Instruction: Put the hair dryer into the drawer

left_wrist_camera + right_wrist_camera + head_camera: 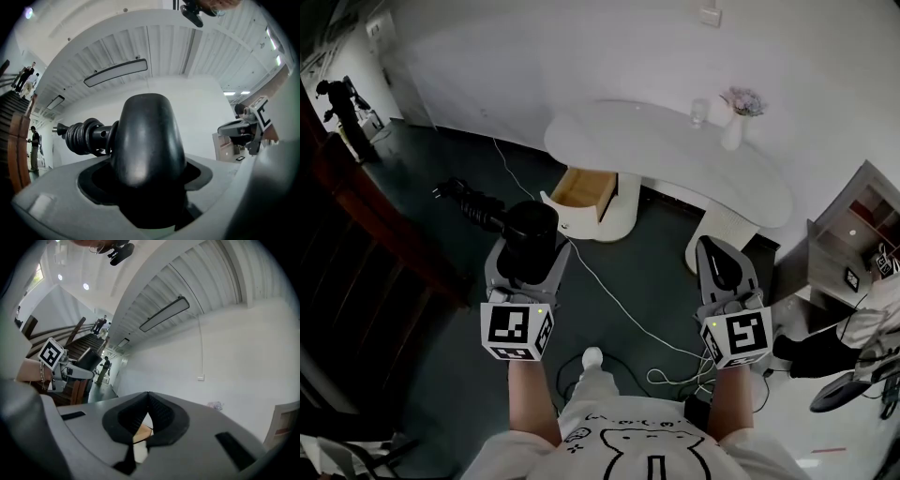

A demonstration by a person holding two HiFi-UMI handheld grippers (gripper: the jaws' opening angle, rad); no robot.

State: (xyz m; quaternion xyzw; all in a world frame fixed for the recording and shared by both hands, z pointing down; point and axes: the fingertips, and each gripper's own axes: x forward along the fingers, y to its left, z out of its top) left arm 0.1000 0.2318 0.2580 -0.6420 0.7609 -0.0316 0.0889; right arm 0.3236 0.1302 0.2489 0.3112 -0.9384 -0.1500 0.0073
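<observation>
- My left gripper [528,267] was clamped on the hair dryer [532,228], held well short of the open drawer [581,187].
- My right gripper [148,404] was closed and empty.
- Risk, in my judgement: the dryer's coiled cord [469,202] jutted sideways and could snag the drawer's rim.
- A white cable [619,300] crossed the floor before the table [675,159], which I judged a trip hazard.

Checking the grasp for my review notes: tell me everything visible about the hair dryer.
The hair dryer is black with a smooth, glossy, plastic-looking body, rounded at its near end. Its handle juts sideways to the left, with the cord coiled around it and the plug at the tip. The left gripper clamps the body between its jaws, in the air above the dark floor; nothing else touches it.
</observation>
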